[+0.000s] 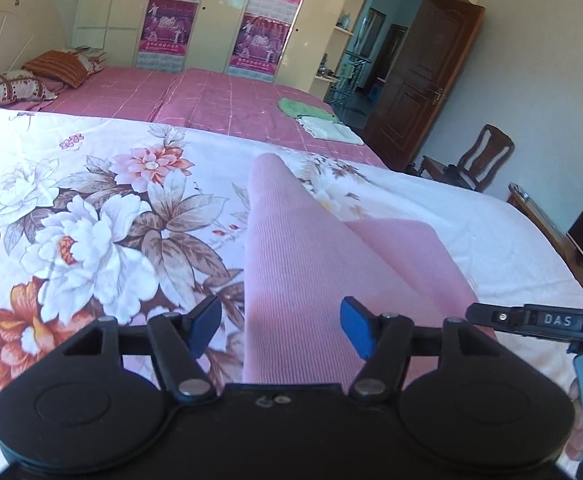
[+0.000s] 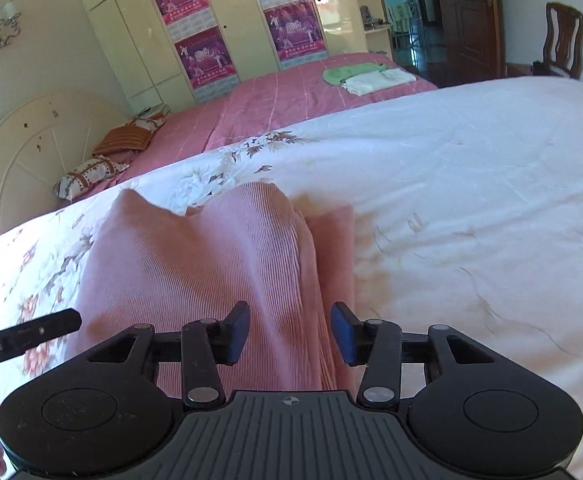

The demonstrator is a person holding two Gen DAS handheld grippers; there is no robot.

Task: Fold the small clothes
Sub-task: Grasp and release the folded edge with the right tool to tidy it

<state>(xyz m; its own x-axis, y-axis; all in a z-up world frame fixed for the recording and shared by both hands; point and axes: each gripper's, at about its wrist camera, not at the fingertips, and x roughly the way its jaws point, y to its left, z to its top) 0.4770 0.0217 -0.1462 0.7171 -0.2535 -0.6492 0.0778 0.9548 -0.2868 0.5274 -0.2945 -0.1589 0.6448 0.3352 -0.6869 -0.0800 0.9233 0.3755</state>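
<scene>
A pink ribbed garment (image 1: 303, 264) lies on the floral quilt (image 1: 91, 208), partly folded with a raised layer over a flat one. My left gripper (image 1: 281, 328) is open, its blue pads on either side of the garment's near edge. In the right wrist view the same garment (image 2: 195, 256) rises in a hump in front of my right gripper (image 2: 291, 332), which is open with cloth between its blue pads. Whether either pad touches the cloth I cannot tell. The other gripper's tip shows at the right edge of the left wrist view (image 1: 531, 320).
A pink checked bedspread (image 1: 219, 100) lies beyond the quilt, with a green cloth (image 1: 303, 108) and a white folded cloth (image 1: 331, 130) on it. Pillows (image 1: 55, 66) sit by the headboard. A wardrobe (image 1: 219, 12), wooden door (image 1: 423, 80) and chair (image 1: 475, 160) stand behind.
</scene>
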